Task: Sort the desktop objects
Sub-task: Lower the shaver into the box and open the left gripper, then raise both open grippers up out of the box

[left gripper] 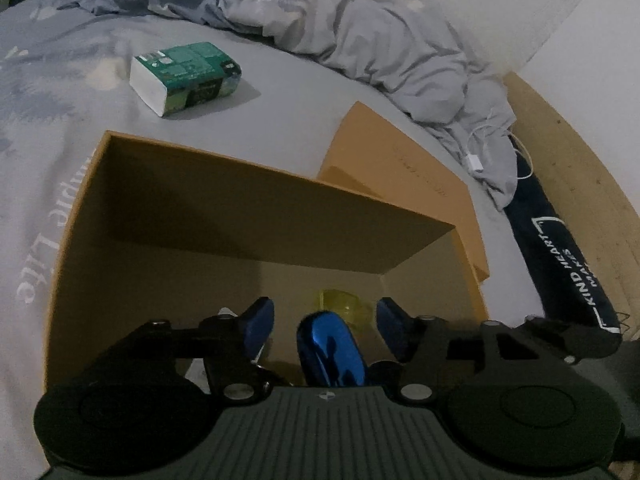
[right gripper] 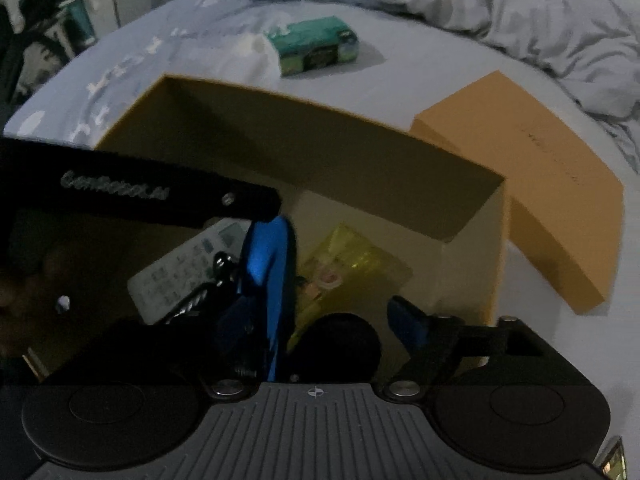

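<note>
An open tan cardboard box point(left gripper: 100, 184) sits on the bed; it also shows in the right wrist view point(right gripper: 280, 128). Inside lie a shiny blue object point(left gripper: 332, 348), a yellow translucent case point(left gripper: 344, 304) and a white calculator point(right gripper: 180, 268). My left gripper point(left gripper: 326, 326) is open above the box, its blue fingers either side of the blue object and apart from it. My right gripper point(right gripper: 332, 316) is open over the box; the blue object point(right gripper: 268, 280) stands by its left finger, the yellow case point(right gripper: 352, 260) beyond. The left gripper's black body point(right gripper: 120, 188) crosses this view.
The box lid point(left gripper: 400, 168) lies to the right of the box, also in the right wrist view point(right gripper: 552, 200). A green tissue pack point(left gripper: 184, 76) lies beyond the box. A crumpled duvet point(left gripper: 360, 32), white cable point(left gripper: 480, 152) and dark blue bag point(left gripper: 568, 256) are at right.
</note>
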A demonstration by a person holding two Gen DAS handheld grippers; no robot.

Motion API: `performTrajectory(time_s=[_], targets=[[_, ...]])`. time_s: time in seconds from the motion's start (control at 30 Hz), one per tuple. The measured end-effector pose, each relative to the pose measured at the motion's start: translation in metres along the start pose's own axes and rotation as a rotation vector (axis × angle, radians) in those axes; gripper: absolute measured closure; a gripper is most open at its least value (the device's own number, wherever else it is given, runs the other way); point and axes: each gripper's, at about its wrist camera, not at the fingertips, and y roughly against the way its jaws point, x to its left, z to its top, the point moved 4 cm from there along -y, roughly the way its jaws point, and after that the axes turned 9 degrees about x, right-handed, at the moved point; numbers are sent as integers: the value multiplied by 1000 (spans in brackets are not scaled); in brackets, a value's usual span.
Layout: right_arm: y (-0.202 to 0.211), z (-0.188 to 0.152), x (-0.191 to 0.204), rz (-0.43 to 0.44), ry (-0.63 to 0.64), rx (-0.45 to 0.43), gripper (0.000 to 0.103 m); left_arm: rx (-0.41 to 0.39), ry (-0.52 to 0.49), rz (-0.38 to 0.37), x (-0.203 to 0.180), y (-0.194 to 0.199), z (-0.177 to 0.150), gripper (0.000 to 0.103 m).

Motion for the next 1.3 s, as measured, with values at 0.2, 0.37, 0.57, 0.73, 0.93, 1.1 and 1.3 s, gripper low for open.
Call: performTrajectory(time_s=[0.2, 0.37, 0.57, 0.73, 0.93, 1.1, 1.3], targets=[[31, -10, -12, -13, -62, -83, 0, -58, -20, 23, -4, 21, -1, 14], [56, -20, -21, -28, -132, -145, 0, -163, -67, 39, -11, 52, -5, 0], [80, -35, -33, -33, -201, -217, 0, -275, -125, 90, -19, 88, -15, 0], [94, -49, -37, -40, -230, -283, 0, -354, -137, 147, -19, 112, -29, 0], [88, -71, -53, -59, -242, -388, 0, -432, -162, 307, -13, 127, -45, 0], [82, -90, -67, -75, -252, -476, 0, -438, -233, 433, -9, 114, -62, 0], [71, -114, -78, -66, -271, -548, 0, -412, -185, 492, 3, 96, -79, 0]])
